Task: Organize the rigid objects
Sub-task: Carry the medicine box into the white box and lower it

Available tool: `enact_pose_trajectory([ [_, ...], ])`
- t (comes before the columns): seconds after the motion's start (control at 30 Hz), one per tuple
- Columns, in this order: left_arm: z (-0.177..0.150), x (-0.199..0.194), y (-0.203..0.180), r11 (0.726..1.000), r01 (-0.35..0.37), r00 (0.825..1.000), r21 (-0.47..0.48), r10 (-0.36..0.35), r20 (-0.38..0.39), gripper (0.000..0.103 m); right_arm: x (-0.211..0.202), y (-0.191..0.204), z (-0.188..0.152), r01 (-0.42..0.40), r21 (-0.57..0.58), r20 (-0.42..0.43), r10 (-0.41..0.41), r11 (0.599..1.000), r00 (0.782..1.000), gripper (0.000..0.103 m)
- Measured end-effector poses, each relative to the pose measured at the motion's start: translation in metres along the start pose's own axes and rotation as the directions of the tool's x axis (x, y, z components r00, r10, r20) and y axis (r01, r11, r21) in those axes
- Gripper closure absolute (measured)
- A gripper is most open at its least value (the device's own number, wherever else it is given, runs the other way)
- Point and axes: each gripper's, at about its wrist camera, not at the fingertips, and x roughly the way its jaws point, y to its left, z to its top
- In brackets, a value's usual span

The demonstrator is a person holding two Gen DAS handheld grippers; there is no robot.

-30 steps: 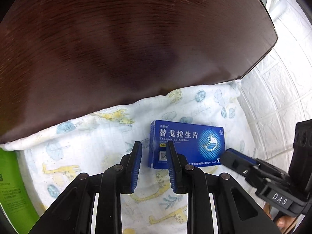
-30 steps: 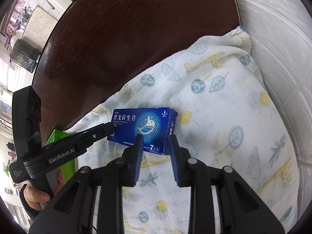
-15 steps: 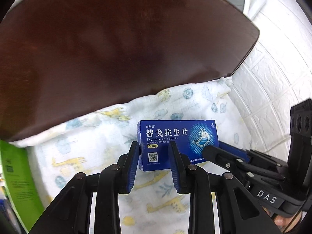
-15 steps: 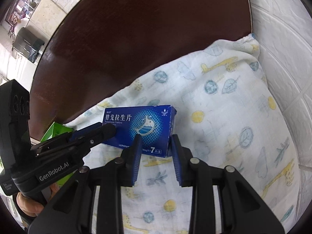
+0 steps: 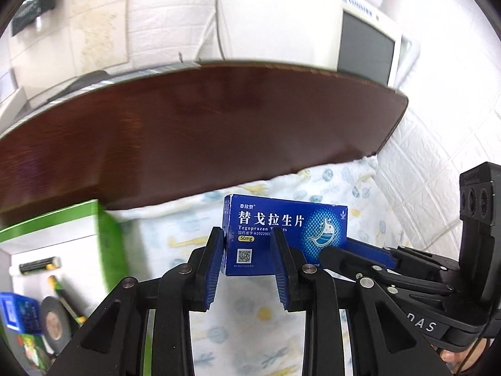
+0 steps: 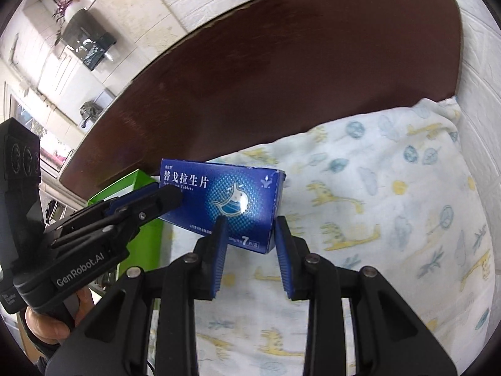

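A blue medicine box (image 5: 281, 235) with white Chinese lettering is held up off the patterned cloth (image 5: 244, 310), tilted toward the cameras. My left gripper (image 5: 247, 250) is shut on its left end. My right gripper (image 6: 249, 235) is shut on its right end (image 6: 250, 206). In the right wrist view the left gripper's fingers (image 6: 156, 200) reach in from the left over the box's front. In the left wrist view the right gripper's fingers (image 5: 353, 250) come in from the right.
A dark brown wooden headboard (image 5: 200, 131) curves behind the cloth. A green box (image 5: 106, 238) stands at the left, with batteries (image 5: 40, 264) and a tape roll (image 5: 53, 326) in a tray beside it. White textured wall (image 6: 482, 72) is at the right.
Both grippers have lifted the blue box off the cloth and tipped it upright. The cameras now look higher, showing the headboard top and the room behind.
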Motion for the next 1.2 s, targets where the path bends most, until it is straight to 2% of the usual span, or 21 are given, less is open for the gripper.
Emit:
enact_pose_trajectory([
  [0.27, -0.015, -0.047, 0.038, 0.998, -0.044, 0.996, -0.043, 0.047, 0.077, 0.074, 0.005, 0.063, -0.001, -0.039, -0.084, 0.0, 0.039, 0.996, 0.999, 0.073],
  [0.43, -0.028, -0.078, 0.081, 0.991, -0.064, 0.99, -0.114, 0.077, 0.117, 0.074, 0.013, 0.106, -0.003, -0.08, -0.143, -0.004, 0.081, 0.986, 0.997, 0.073],
  [0.67, -0.045, -0.105, 0.134, 0.975, -0.099, 0.982, -0.197, 0.128, 0.14, 0.074, 0.041, 0.16, -0.008, -0.151, -0.203, -0.051, 0.143, 0.967, 0.988, 0.073],
  [0.97, -0.059, -0.112, 0.18, 0.96, -0.111, 0.979, -0.259, 0.15, 0.138, 0.074, 0.074, 0.206, -0.009, -0.169, -0.257, -0.113, 0.144, 0.951, 0.983, 0.073],
  [1.2, -0.062, -0.098, 0.2, 0.955, -0.1, 0.984, -0.278, 0.137, 0.116, 0.074, 0.094, 0.217, -0.008, -0.152, -0.272, -0.135, 0.118, 0.95, 0.984, 0.072],
])
